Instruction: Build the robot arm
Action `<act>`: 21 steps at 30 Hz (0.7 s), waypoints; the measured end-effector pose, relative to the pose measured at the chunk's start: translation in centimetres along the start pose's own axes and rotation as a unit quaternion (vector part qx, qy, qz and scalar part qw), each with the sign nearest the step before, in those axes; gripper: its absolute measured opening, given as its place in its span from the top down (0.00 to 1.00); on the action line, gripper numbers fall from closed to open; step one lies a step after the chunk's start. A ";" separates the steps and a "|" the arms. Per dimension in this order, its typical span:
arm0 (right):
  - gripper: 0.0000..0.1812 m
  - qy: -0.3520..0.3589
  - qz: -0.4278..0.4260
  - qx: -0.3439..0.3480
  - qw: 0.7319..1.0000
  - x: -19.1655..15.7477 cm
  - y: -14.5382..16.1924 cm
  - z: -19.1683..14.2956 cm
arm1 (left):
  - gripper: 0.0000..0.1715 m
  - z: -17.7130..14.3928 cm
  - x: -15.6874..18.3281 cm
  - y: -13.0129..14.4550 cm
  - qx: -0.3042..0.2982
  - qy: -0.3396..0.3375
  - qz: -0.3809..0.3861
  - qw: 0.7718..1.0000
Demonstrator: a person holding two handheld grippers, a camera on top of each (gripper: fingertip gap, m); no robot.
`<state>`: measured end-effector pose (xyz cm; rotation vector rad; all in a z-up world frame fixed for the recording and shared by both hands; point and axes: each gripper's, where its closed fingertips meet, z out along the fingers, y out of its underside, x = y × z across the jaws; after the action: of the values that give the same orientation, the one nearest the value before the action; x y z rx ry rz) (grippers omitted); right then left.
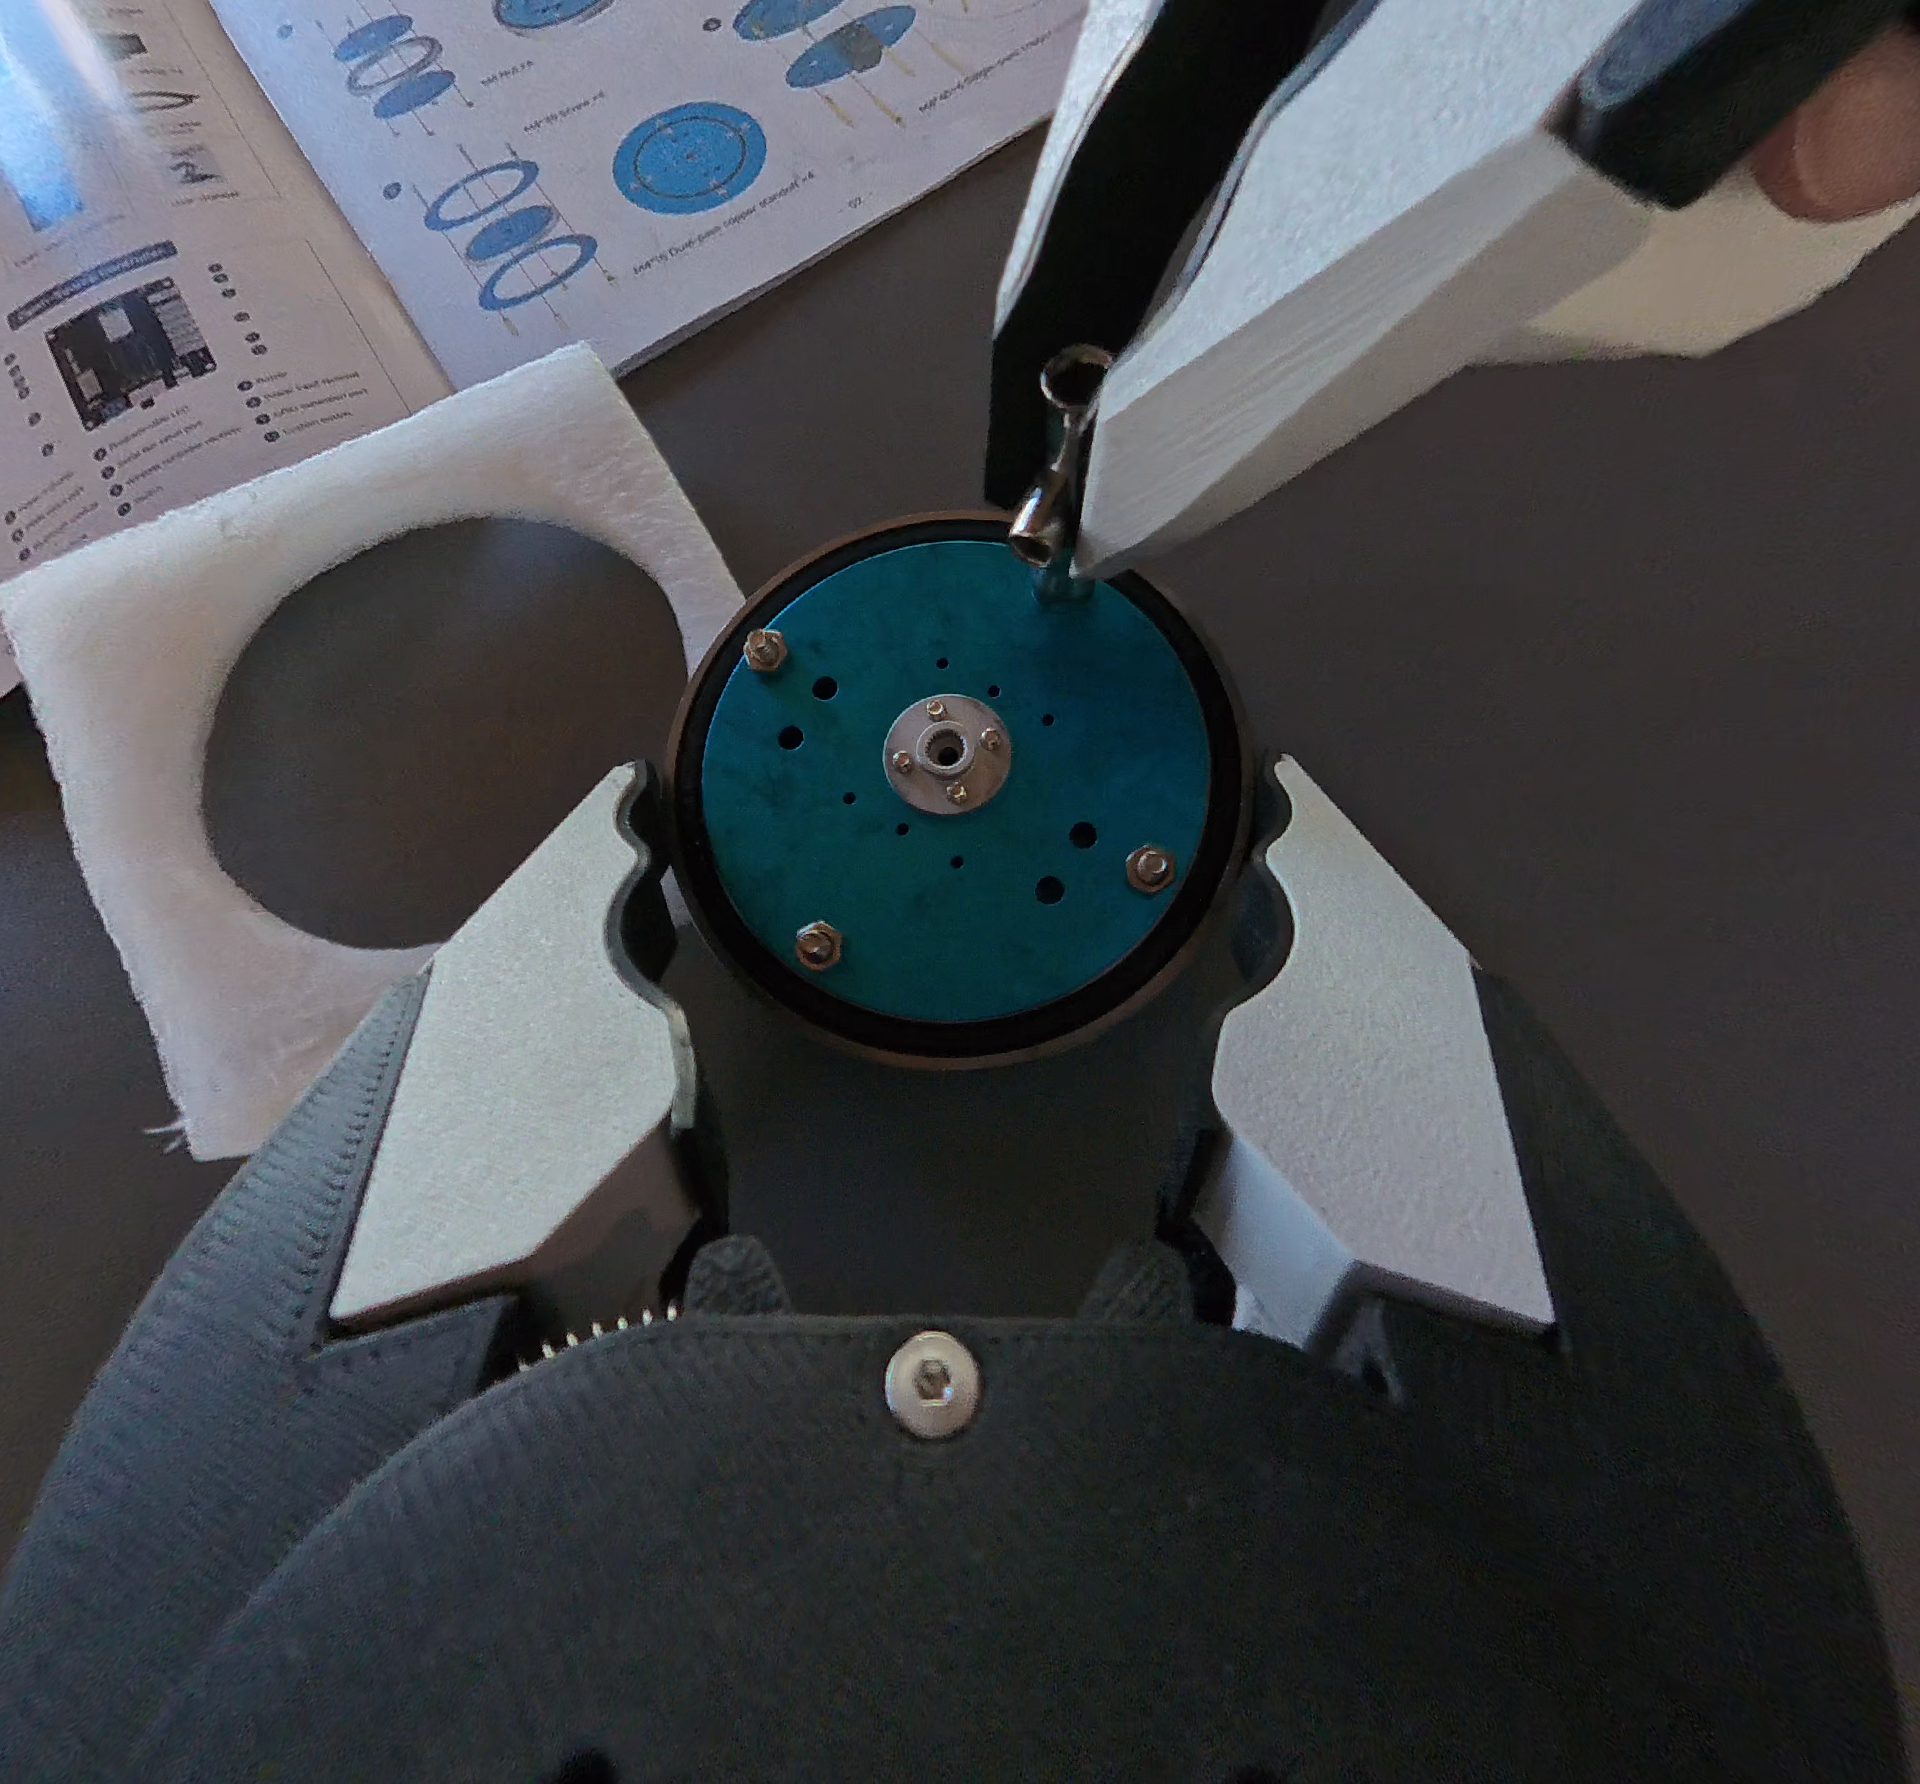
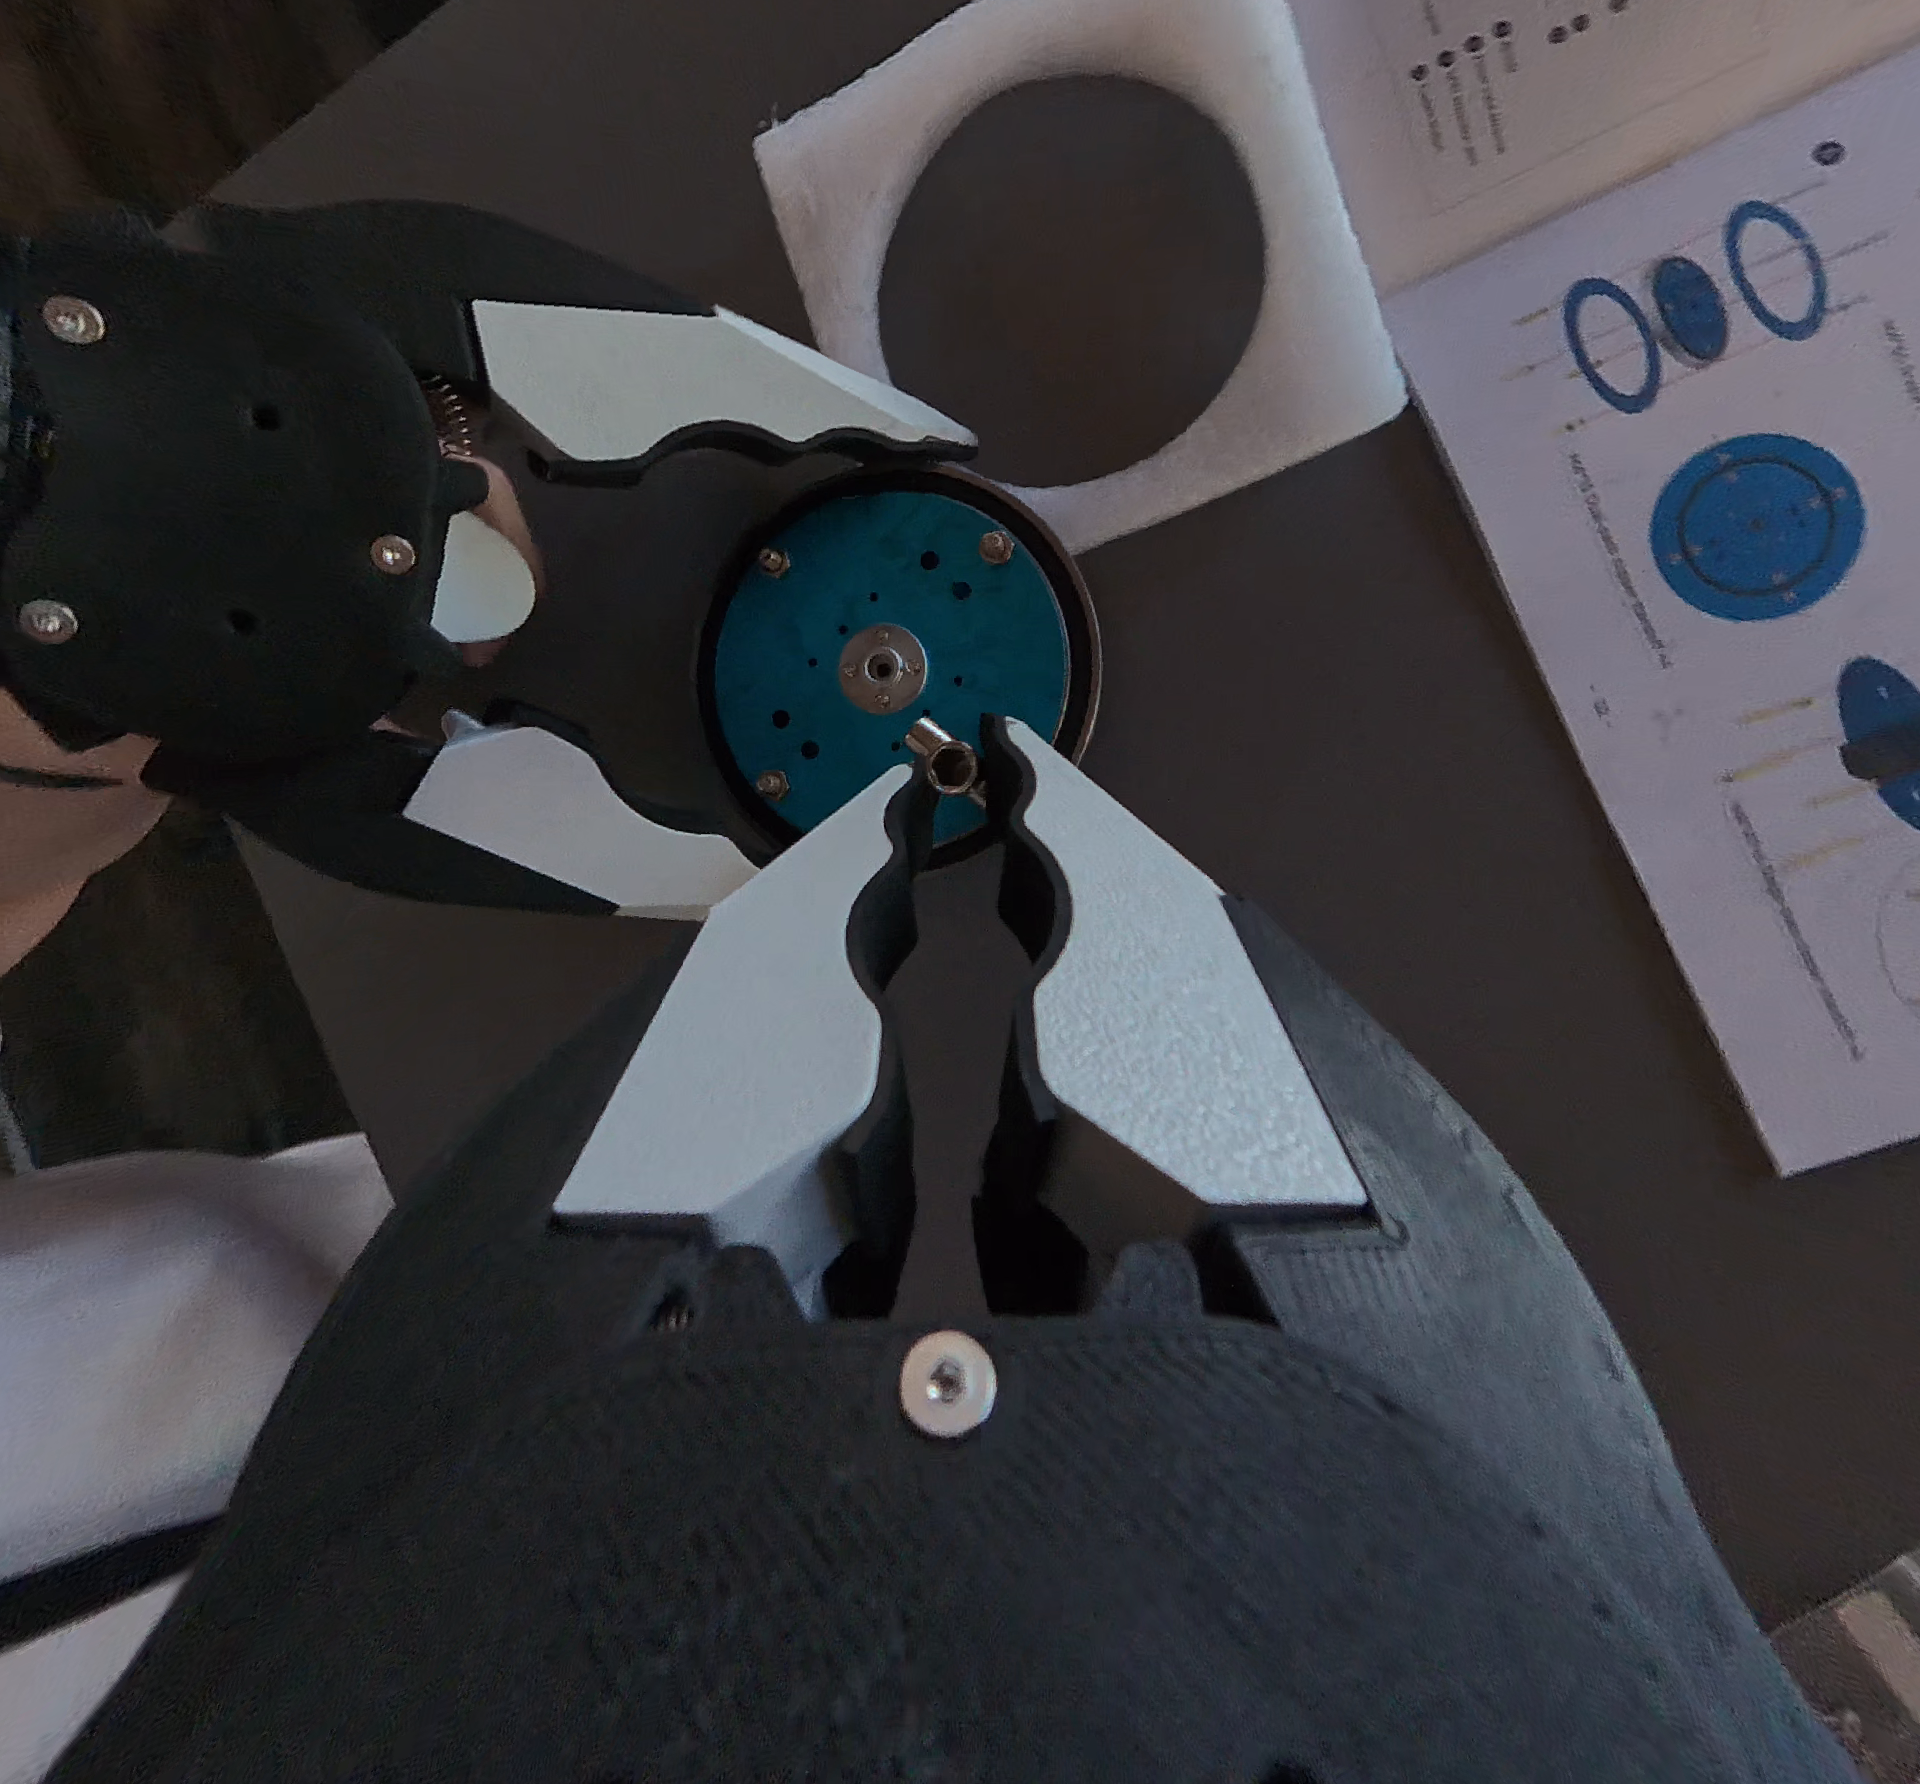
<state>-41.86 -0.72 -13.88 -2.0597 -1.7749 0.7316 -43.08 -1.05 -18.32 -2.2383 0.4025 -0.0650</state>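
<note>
Left wrist view: the left gripper (image 1: 956, 799) has its jaws spread wide around a round wheel (image 1: 956, 789), a teal metal disc with a black rim, one finger touching each side. That looks like a bracing hold, keeping the wheel from turning on the dark table (image 1: 1558, 747). Straight ahead of the fingertips, the right gripper (image 1: 1060, 529) comes down at the wheel's far edge, nipping a small metal cross-shaped socket wrench (image 1: 1055, 498), one end standing on the disc where a fourth nut would sit. Three hex nuts (image 1: 1150, 868) show elsewhere. To the left lies a white foam square (image 1: 125, 799) with a round cut-out; beyond it, an open instruction booklet (image 1: 623, 124).

Right wrist view: the right gripper (image 2: 951, 766) is nearly closed, its tips pinching the socket wrench (image 2: 943, 766) over the wheel (image 2: 894, 664) just ahead. The left gripper (image 2: 862, 654) reaches in from the left, straddling the wheel.
</note>
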 end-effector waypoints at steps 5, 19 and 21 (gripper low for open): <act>0.96 0.022 0.034 0.020 0.999 0.1 0.0 0.0 | 0.35 0.0 -0.1 0.0 -0.001 -0.008 -0.005 1.000; 0.96 0.072 0.087 0.079 0.991 0.4 -0.2 -0.1 | 0.35 0.1 -0.2 0.0 -0.004 -0.023 -0.015 1.000; 0.96 0.071 0.038 0.068 0.994 0.4 -0.3 -0.1 | 0.35 0.1 -0.3 0.0 -0.004 -0.022 -0.016 1.000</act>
<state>-42.04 -0.27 -13.73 -2.0439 -1.5336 0.6900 -43.29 -0.86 -18.36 -2.2504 0.3439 -0.0318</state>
